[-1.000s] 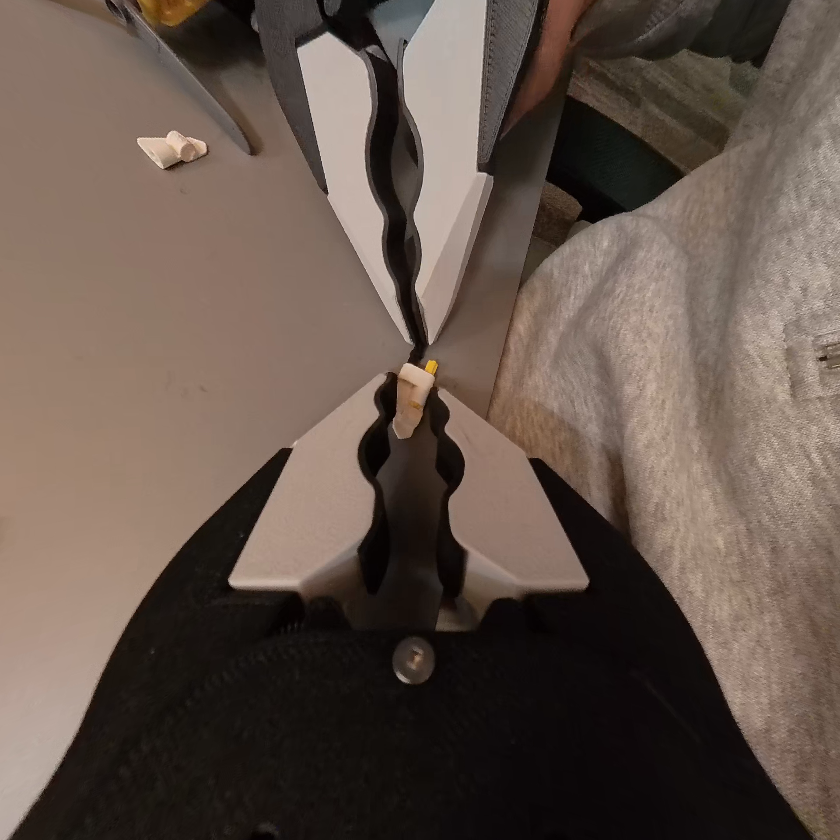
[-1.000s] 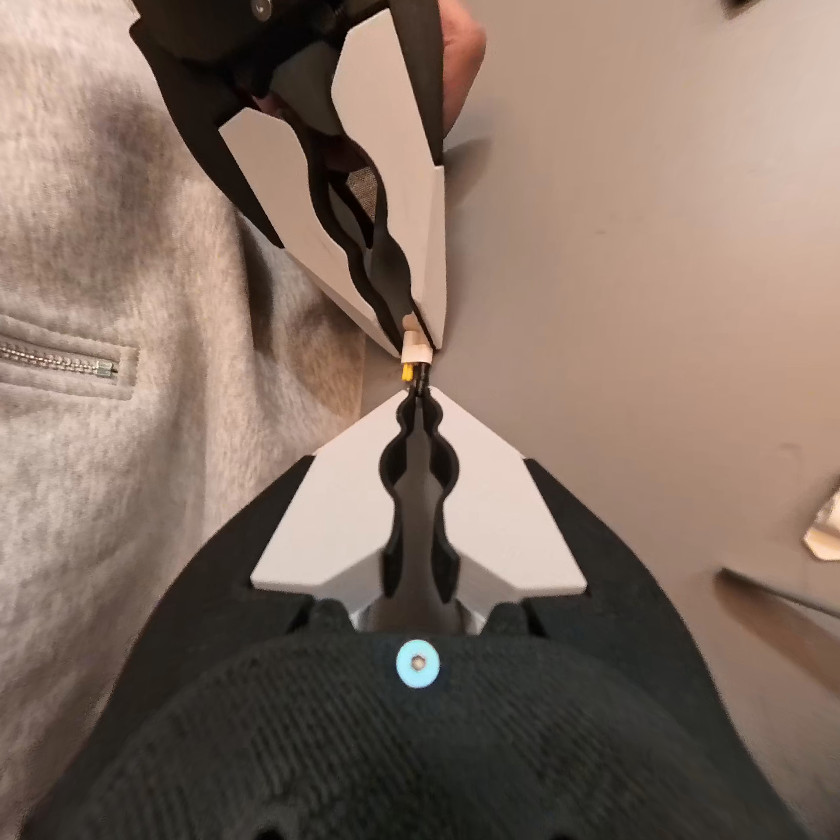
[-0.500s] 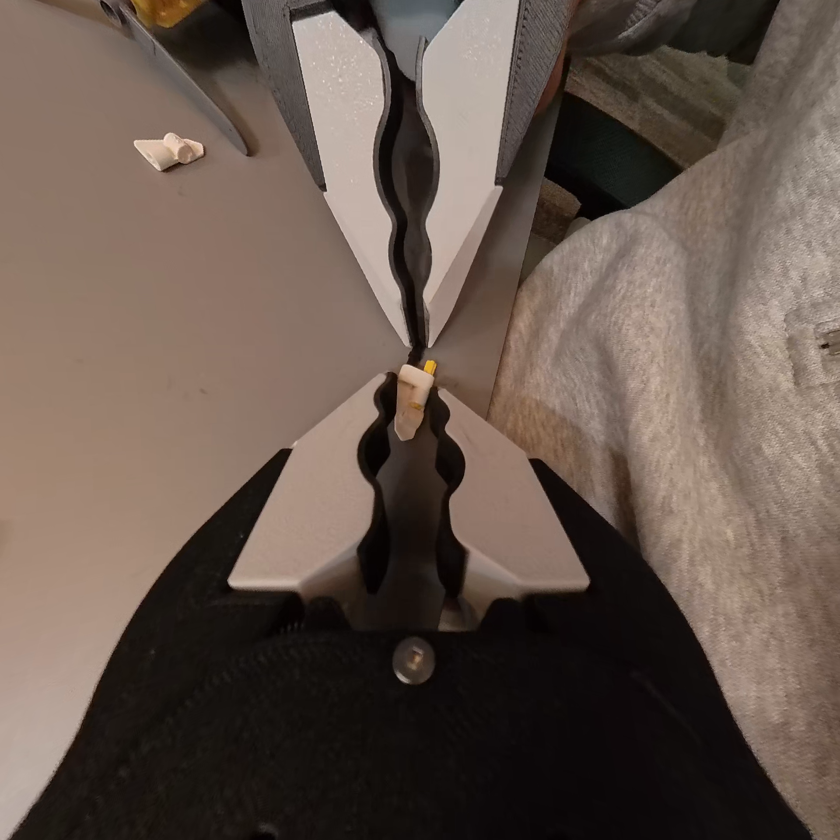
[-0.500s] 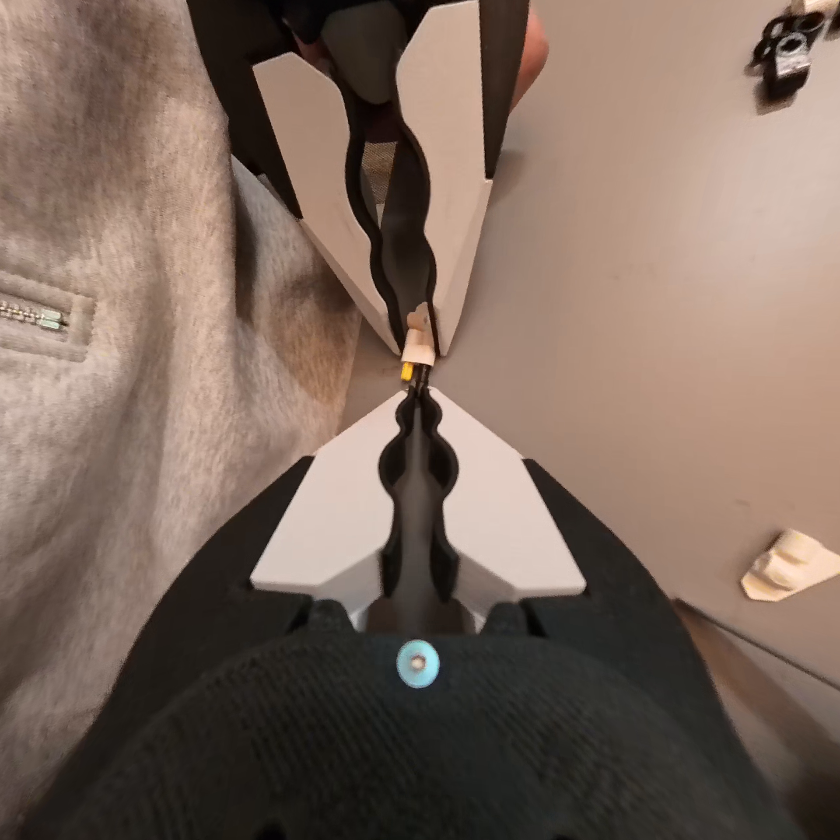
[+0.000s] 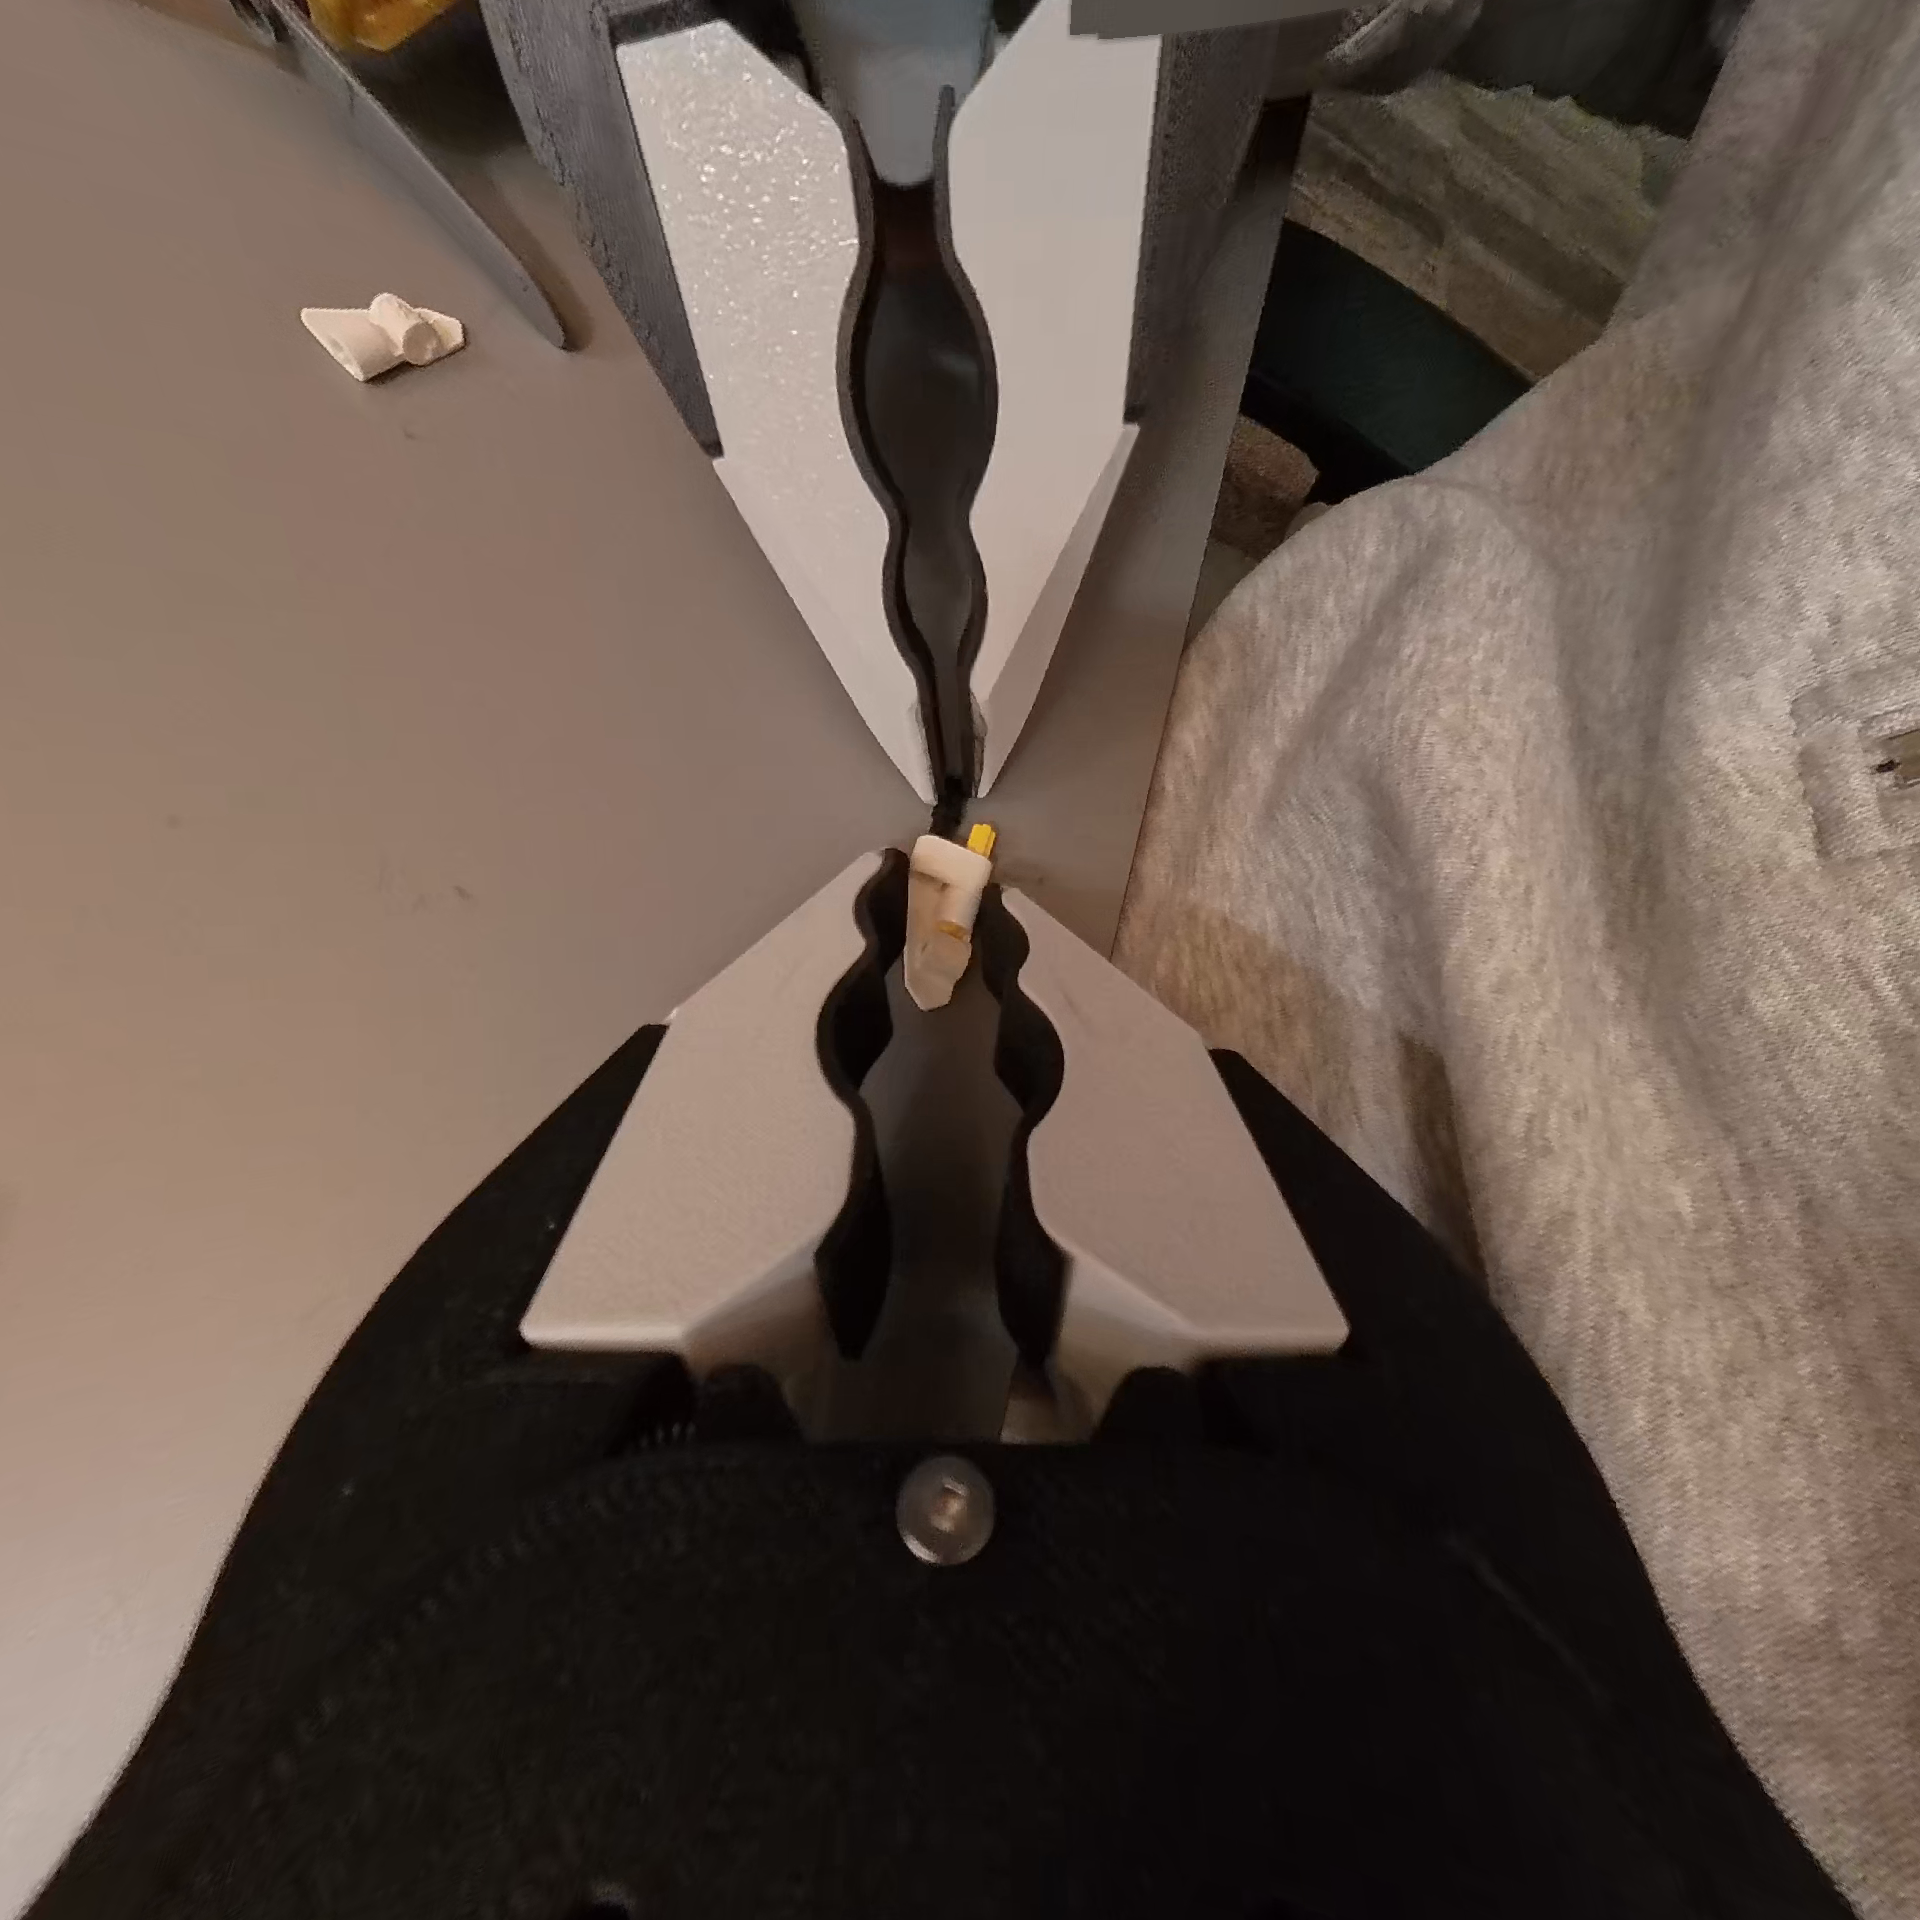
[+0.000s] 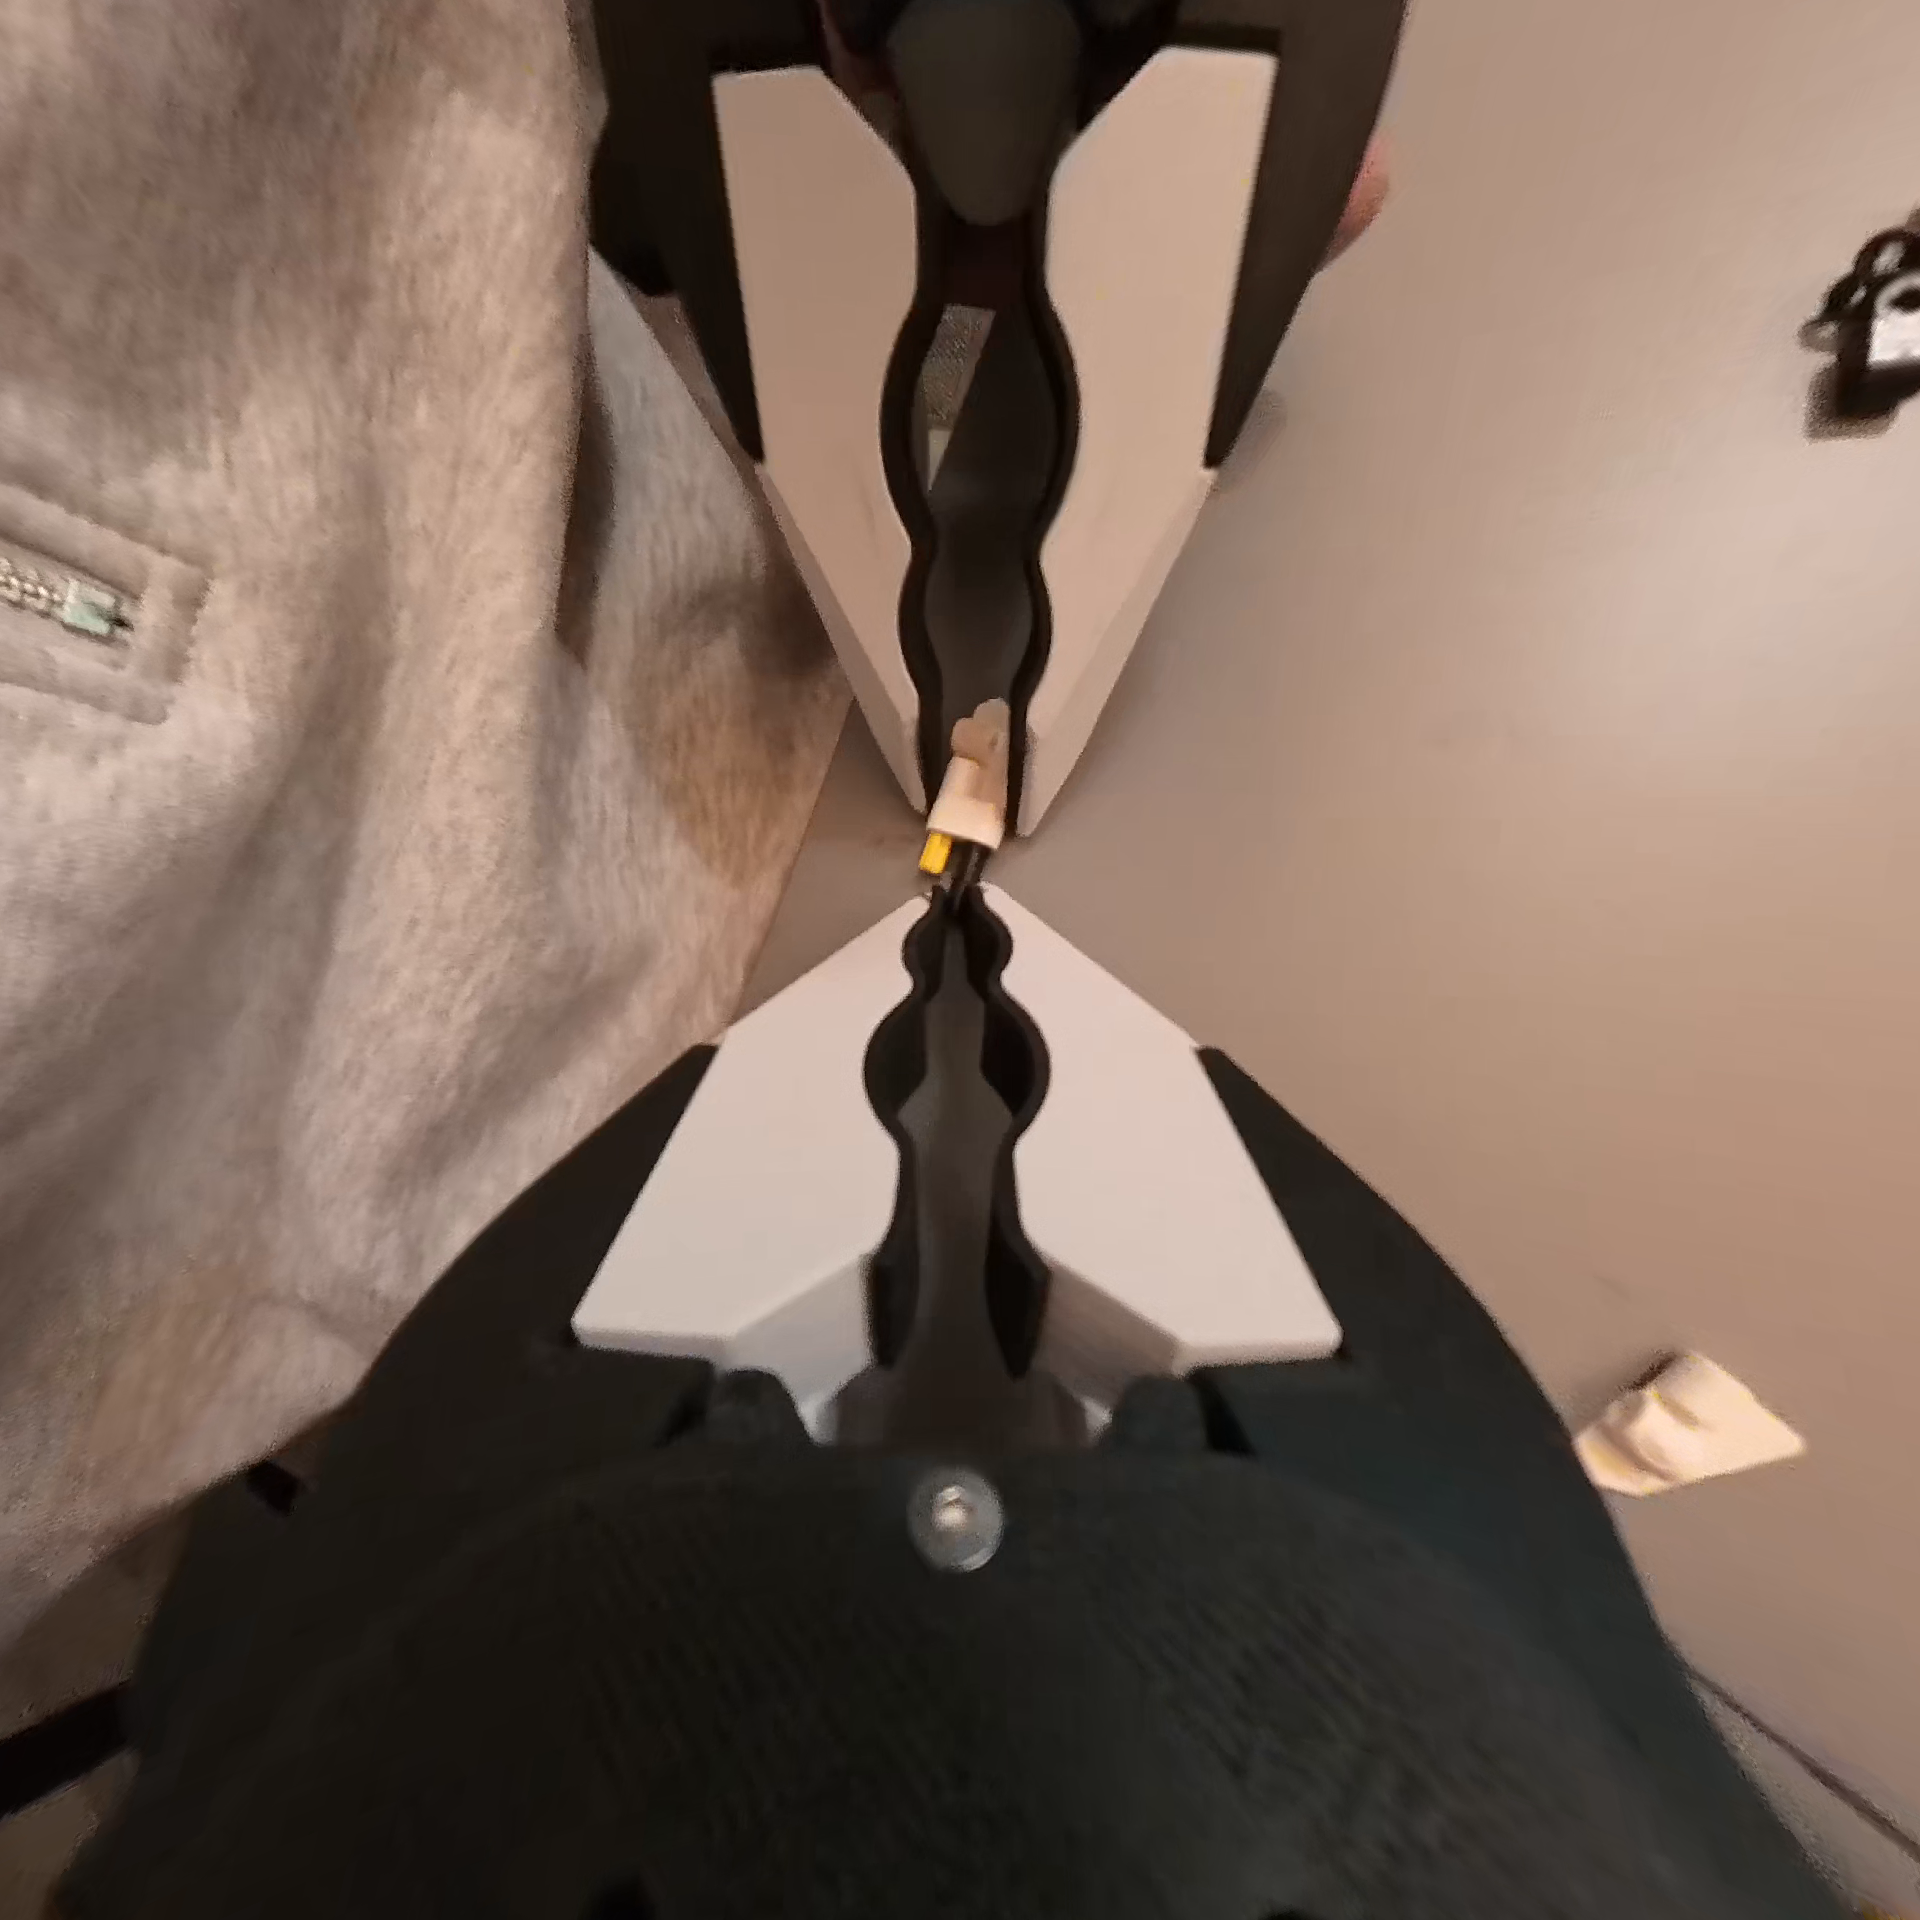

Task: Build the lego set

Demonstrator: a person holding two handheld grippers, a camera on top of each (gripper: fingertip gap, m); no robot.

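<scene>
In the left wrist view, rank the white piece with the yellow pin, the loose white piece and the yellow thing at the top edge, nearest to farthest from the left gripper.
1. White piece with the yellow pin: held at the left gripper tips.
2. Loose white piece: on the table, far left.
3. Yellow thing: top edge, left, mostly cut off.

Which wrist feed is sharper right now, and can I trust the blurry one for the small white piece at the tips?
Left wrist view: crisp, warm even light; the white piece with its yellow pin reads clearly in the left gripper. Right wrist view: motion-smeared, worst at the edges, where the black part and loose white piece blur; the center is softer but usable. Both are bent by wide-angle distortion.
</scene>
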